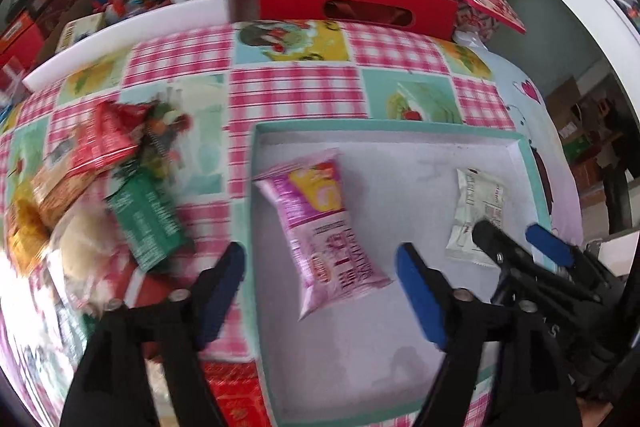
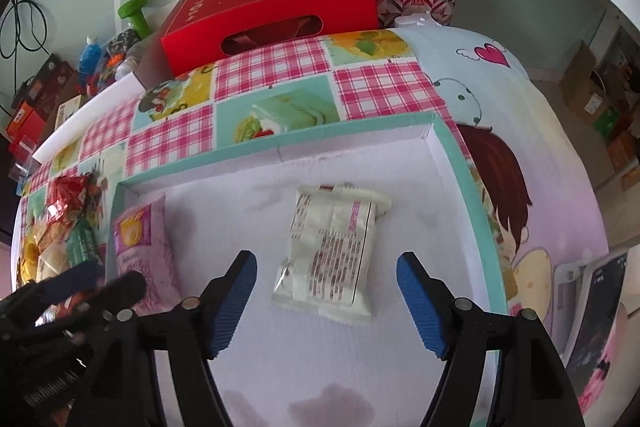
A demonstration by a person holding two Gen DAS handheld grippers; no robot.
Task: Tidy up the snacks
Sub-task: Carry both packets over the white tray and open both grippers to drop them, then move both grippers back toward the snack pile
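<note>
Two snack packets are being kept inside a shallow teal-rimmed tray [image 2: 476, 187] that is being carried by a table under a checked pink cloth [image 1: 296, 87]. Toward the cloth's left edge, a loose pile of snacks [image 1: 100, 179] is being left outside the tray, a green packet [image 1: 148, 223] lying nearest the tray's left wall. Near that left wall, inside the tray, a pink packet [image 1: 324, 227] is being shown flat on the white floor, with the left gripper [image 1: 320, 291] being held over it, jaws spread wide and nothing being pinched; its left finger is being held out past the tray's wall. Further right, a white packet [image 2: 332, 255] is being shown flat near the tray's middle, clear of the right wall, and the right gripper [image 2: 326, 299] is being held above its near end, jaws parted wider than the packet, pads not touching it. Along the table's far edge, a red gift box [image 2: 272, 19] is being stood.
</note>
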